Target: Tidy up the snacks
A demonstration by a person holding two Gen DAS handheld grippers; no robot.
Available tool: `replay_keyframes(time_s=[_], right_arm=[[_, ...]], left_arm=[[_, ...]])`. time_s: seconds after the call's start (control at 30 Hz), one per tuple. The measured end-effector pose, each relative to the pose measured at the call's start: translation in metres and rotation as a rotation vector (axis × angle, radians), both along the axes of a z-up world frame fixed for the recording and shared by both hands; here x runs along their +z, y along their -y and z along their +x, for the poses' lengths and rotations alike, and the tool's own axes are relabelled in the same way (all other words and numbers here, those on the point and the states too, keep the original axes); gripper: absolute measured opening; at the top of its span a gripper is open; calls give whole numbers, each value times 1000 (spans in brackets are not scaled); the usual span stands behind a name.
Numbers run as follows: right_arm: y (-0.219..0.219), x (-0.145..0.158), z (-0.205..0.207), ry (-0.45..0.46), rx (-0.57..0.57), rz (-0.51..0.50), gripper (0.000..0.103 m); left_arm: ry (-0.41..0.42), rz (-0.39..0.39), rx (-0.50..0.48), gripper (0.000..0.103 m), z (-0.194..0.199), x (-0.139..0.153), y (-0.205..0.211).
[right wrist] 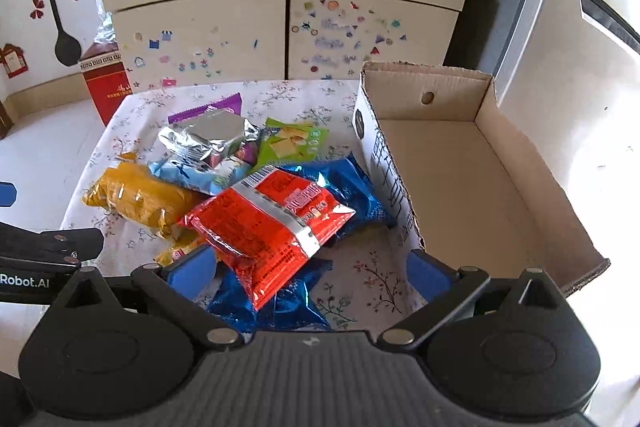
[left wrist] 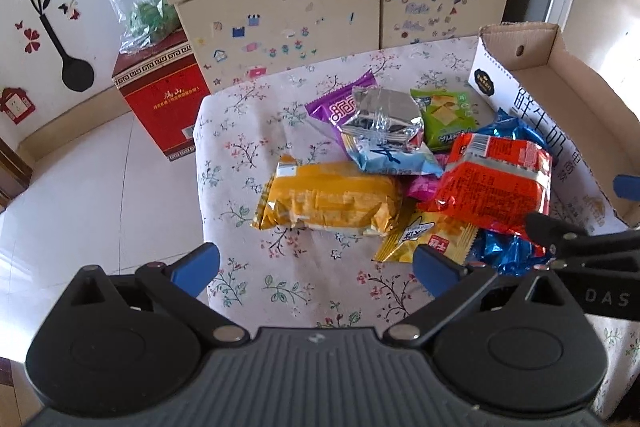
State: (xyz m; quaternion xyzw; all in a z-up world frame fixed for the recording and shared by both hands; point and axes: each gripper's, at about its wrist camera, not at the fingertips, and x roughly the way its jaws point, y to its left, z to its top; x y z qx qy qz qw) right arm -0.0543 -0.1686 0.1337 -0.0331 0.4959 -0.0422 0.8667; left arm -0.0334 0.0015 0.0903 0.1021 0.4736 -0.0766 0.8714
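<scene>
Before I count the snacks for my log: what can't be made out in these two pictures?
- Pink packet, left wrist view: mostly buried under the red packet and light blue packet; not visible in the right wrist view.
- Blue foil packets: overlapped by the red packet, so their number is unclear.
- Cardboard box: near end cut off behind the right gripper.
- Packet print: too small to read.

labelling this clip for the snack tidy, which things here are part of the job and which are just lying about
Job: red foil snack packet, yellow wrapped snack pack, silver foil pouch, green cracker packet, open cardboard box.

Lying about: red printed carton on the floor, clear plastic bag of greens, sticker-covered cream cabinet.
</scene>
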Motion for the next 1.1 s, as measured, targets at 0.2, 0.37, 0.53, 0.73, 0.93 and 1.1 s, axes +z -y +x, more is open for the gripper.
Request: replay_keyframes(time_s=[0.2, 0.37, 0.53, 0.73, 0.93, 1.1], right_arm=[[4, -3, 3, -22, -29, 2, 103], [2, -5, 4, -35, -31, -8, 103], [3, -6, 6, -51, -37, -12, 103], [-2, -8, 8, -58, -14, -20, 103], [-3, -7, 9, -49, -11, -28, 103], [-2, -9, 11, -56, -21, -27, 103]], left_arm=[[-11, -14, 13, 102, 4, -3, 1], [1, 3, 6, 102, 4, -3, 6], [3, 5, 0, 101, 7, -5, 7], [29, 25, -3, 102, 9, -8, 8], [33, 24, 9, 101, 11, -9, 8], [25, 15, 17, 101, 13, -12, 9]])
